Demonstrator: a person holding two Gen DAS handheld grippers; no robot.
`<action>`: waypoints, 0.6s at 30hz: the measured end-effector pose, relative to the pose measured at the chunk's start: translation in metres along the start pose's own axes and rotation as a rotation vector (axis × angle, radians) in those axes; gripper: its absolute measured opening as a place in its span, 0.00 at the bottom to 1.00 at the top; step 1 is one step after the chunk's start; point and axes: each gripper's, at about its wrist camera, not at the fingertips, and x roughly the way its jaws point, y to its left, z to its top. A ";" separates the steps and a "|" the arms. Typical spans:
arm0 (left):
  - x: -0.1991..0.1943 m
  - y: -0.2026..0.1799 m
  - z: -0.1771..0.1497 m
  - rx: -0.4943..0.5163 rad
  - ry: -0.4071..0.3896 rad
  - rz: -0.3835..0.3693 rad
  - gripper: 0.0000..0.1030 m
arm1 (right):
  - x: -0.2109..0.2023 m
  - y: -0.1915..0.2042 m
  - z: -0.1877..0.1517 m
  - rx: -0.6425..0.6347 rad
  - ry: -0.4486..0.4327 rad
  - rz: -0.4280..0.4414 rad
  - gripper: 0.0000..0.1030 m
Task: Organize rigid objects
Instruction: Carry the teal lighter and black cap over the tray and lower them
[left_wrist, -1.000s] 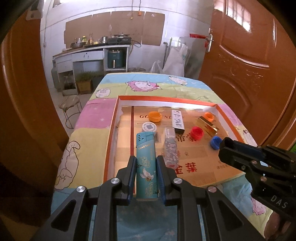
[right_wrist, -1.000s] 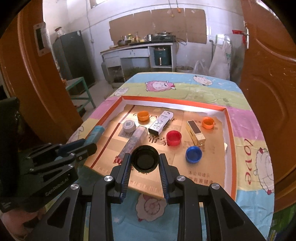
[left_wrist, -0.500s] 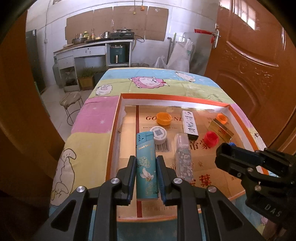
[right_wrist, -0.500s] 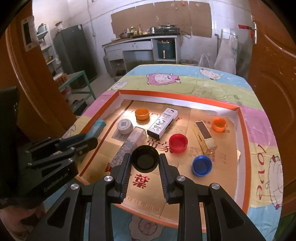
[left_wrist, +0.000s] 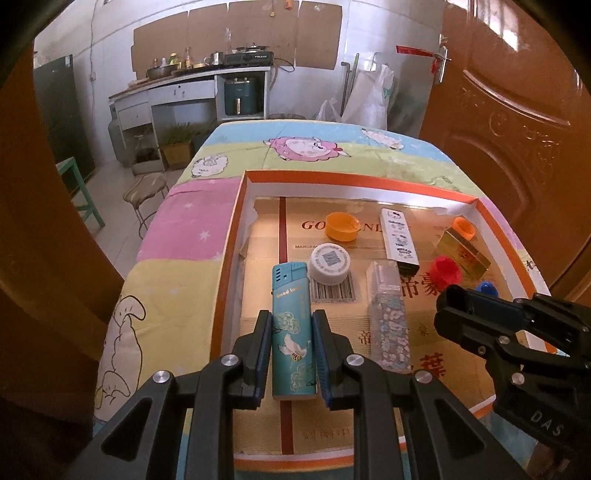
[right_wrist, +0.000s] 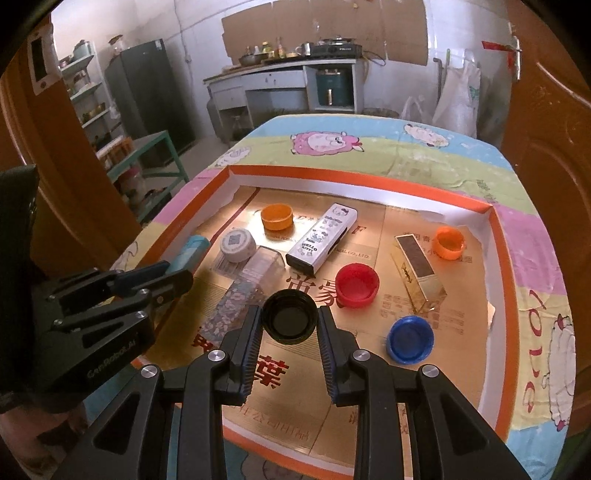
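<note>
My left gripper (left_wrist: 291, 350) is shut on a teal lighter (left_wrist: 292, 328) with a bird print, held over the left part of the orange-rimmed tray (left_wrist: 236, 221). My right gripper (right_wrist: 289, 332) is shut on a black bottle cap (right_wrist: 289, 319), open side up, over the tray's front middle. In the tray lie a white cap (right_wrist: 237, 244), two orange caps (right_wrist: 277, 217) (right_wrist: 448, 242), a red cap (right_wrist: 357, 285), a blue cap (right_wrist: 410, 339), a white Hello Kitty lighter (right_wrist: 322, 238), a gold lighter (right_wrist: 417, 271) and a clear patterned lighter (right_wrist: 240, 295).
The tray (right_wrist: 495, 258) sits on a table with a cartoon sheep cloth (right_wrist: 325, 142). Brown doors stand at both sides (left_wrist: 517, 110). A stool (left_wrist: 142, 192) and a kitchen counter (left_wrist: 192, 85) are behind the table. The other gripper shows at the right in the left wrist view (left_wrist: 491, 332).
Both grippers have moved forward over the tray, still holding the lighter and the black cap. The objects in the tray have not moved.
</note>
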 end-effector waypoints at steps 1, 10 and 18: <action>0.002 0.000 0.000 0.000 0.002 0.001 0.22 | 0.001 0.000 0.000 -0.002 0.003 0.000 0.30; 0.010 0.001 0.001 -0.003 0.017 0.000 0.22 | 0.011 -0.001 0.001 -0.011 0.022 -0.005 0.30; 0.013 -0.001 0.001 0.001 0.012 0.004 0.22 | 0.018 0.000 0.001 -0.024 0.031 -0.024 0.30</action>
